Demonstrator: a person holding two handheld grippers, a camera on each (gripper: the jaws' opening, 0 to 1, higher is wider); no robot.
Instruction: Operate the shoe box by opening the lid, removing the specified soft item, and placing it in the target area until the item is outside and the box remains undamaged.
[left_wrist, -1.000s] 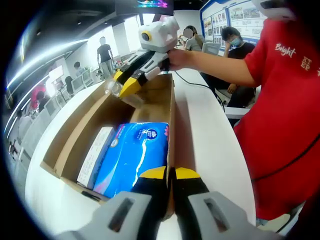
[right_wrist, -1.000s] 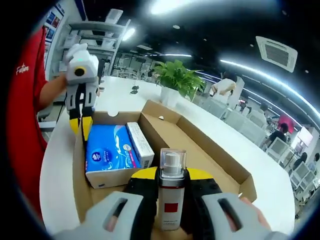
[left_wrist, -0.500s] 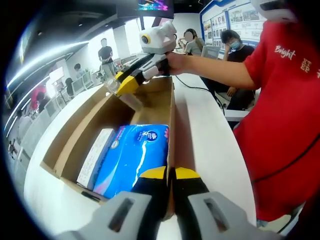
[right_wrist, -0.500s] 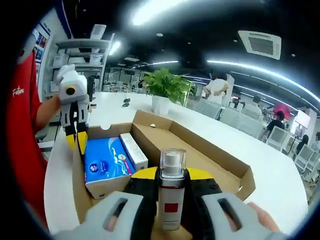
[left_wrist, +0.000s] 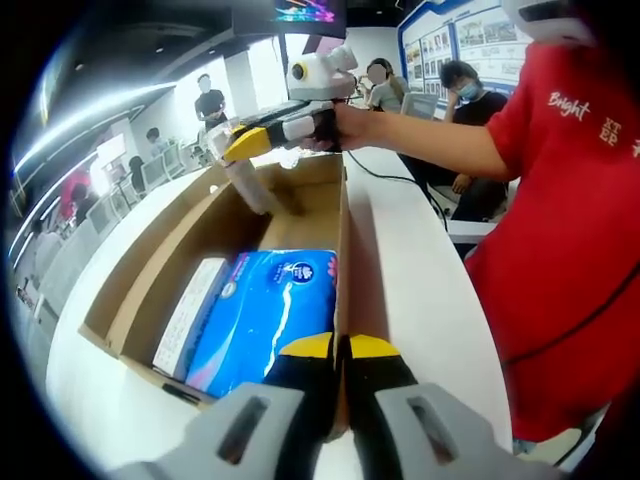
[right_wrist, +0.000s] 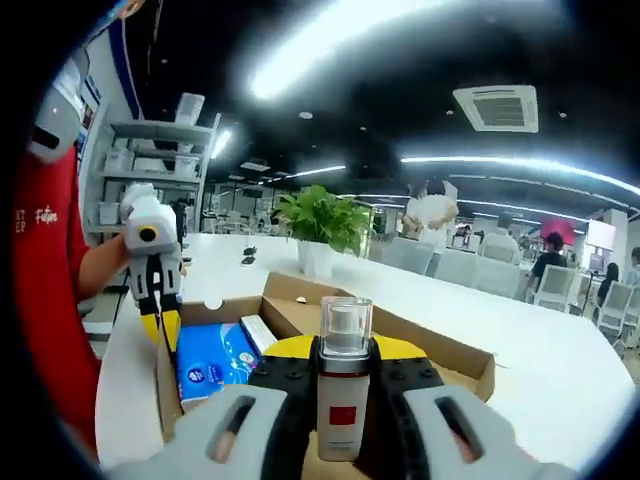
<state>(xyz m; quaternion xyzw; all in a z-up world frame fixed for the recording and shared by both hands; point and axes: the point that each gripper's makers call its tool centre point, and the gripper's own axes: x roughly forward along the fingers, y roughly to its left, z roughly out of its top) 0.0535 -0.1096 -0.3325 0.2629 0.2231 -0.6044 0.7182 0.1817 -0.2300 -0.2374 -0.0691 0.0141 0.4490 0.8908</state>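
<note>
Open-plan office: desks (right_wrist: 560, 330), ceiling lights (right_wrist: 520, 165)

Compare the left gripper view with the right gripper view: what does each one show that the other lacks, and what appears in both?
Left gripper view: the left gripper shut on the cardboard box's side wall, and seated people behind the person in red.

Right gripper view: the spray bottle head-on, upright between the right gripper's fingers, a potted plant and grey shelving.

Both: the open cardboard box on the white table, the blue tissue pack beside a narrow white carton, and the red shirt.
</note>
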